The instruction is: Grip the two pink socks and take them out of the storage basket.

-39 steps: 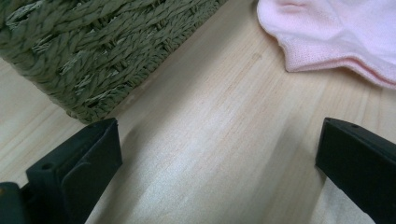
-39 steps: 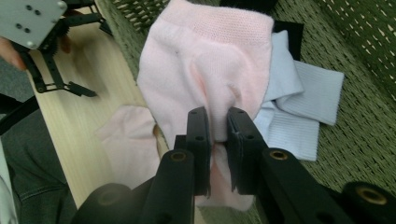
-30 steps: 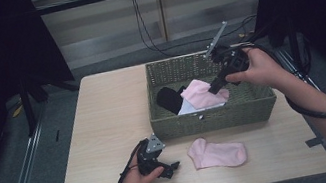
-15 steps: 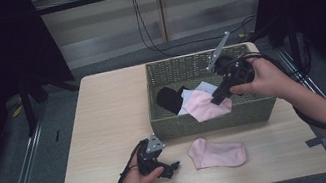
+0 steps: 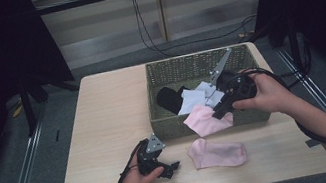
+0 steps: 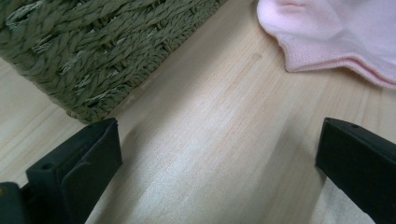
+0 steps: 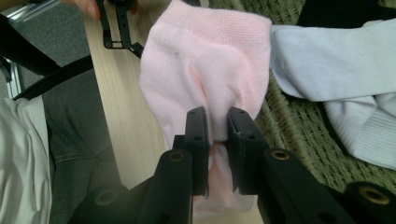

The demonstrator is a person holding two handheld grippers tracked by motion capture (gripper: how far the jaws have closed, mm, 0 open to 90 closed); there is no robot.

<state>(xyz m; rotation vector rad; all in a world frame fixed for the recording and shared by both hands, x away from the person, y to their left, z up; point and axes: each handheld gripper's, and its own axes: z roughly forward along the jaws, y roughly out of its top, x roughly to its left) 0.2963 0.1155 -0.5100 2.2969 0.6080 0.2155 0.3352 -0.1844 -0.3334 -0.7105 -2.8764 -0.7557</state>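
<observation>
- The right gripper [image 7: 215, 128] pinches a pink sock [image 5: 205, 119] (jaws clamped tight on the fabric), dangling it over the wicker basket's [image 5: 176, 119] near wall.
- The left gripper [image 5: 173, 167] rests on the table [image 5: 104, 117], jaws wide, beside a second pink sock [image 5: 217, 153].

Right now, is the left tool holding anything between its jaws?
No. In the left gripper view the left tool has its jaws wide apart over bare table, with the pink sock lying ahead of them, untouched.
</observation>
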